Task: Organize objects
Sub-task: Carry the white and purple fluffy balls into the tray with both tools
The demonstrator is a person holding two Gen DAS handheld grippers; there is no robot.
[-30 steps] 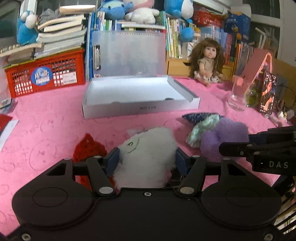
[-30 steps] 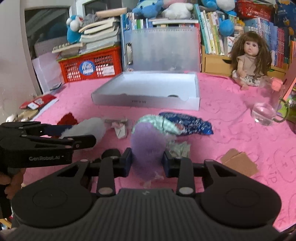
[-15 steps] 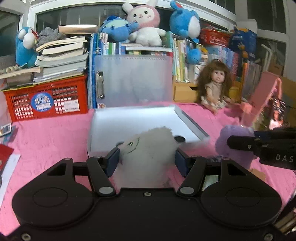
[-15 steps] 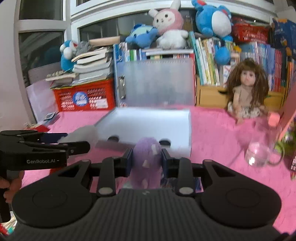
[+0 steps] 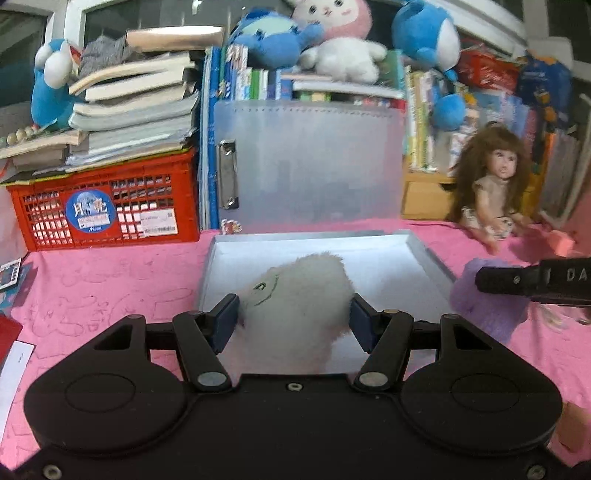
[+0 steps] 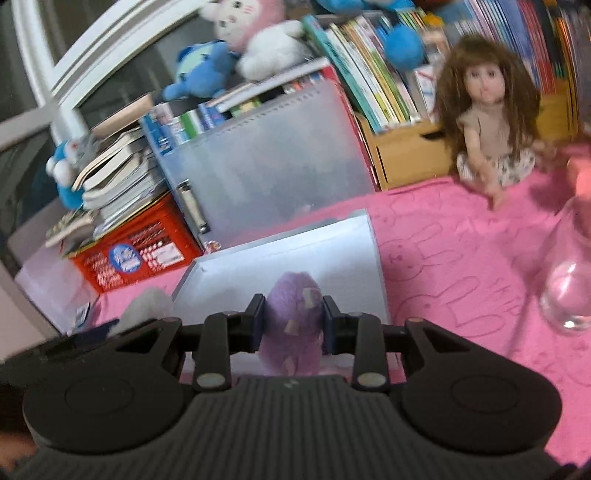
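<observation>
The left gripper (image 5: 293, 317) squeezes a fluffy white toy (image 5: 295, 295) and holds it over the white box (image 5: 399, 258) on the pink cloth (image 5: 110, 280). The right gripper (image 6: 293, 321) squeezes a fuzzy purple toy (image 6: 293, 314) over the same box. A doll (image 6: 487, 122) sits near the books (image 6: 369, 74) behind.

A home, likely a child's room or play corner. The surface (image 5: 110, 280) wears a pink cloth embossed with bunnies. Along the far side stand packed picture books (image 5: 417, 122), a red crate (image 5: 107, 210) under stacked books, a long-haired doll (image 5: 495, 184), and plush toys (image 5: 332, 48) perched on top, with a window (image 5: 122, 14) behind.
</observation>
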